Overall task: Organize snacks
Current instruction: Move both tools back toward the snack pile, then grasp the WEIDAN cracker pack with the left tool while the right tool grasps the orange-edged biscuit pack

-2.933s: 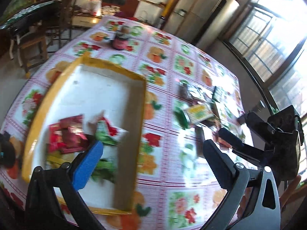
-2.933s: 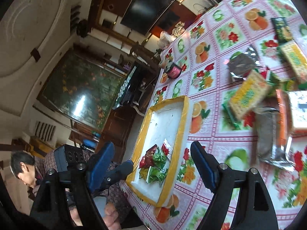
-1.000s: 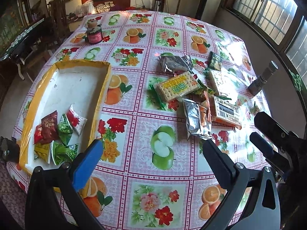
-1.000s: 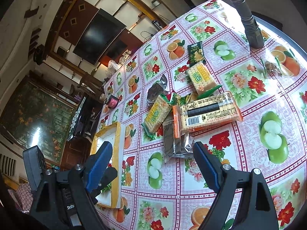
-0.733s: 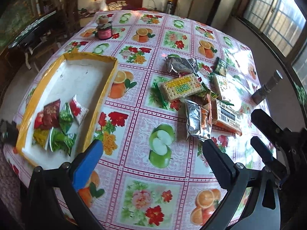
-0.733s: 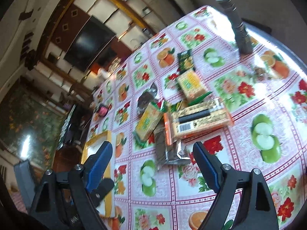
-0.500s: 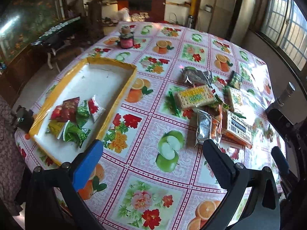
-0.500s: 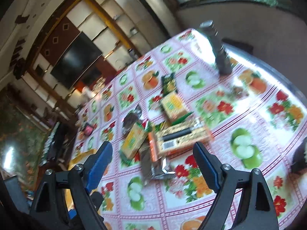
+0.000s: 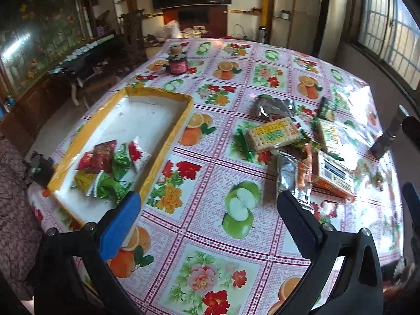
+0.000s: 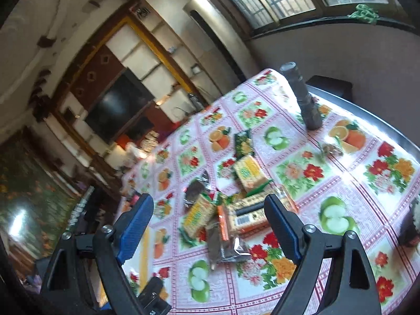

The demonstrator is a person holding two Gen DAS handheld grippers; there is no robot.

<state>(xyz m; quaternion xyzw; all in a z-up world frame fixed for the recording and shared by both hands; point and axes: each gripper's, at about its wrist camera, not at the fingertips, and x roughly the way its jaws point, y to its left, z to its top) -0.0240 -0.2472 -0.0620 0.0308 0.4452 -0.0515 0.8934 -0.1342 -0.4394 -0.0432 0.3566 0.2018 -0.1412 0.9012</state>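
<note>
Left gripper (image 9: 207,212): fingers apart, empty, above floral tabletop (image 9: 210,236).
Right gripper (image 10: 210,218): fingers apart, empty.
Yellow-rimmed white tray (image 9: 168,141): holds small sachets (image 9: 110,165).

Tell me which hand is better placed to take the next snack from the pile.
Probably the right. The right gripper is open and the snack pile sits between its fingers in its view. The left gripper, also open, faces bare tablecloth between the tray and the pile.

Bare tablecloth (image 9: 210,236) ahead, snack pile (image 9: 302,152) beyond, tray (image 9: 168,141) left
</note>
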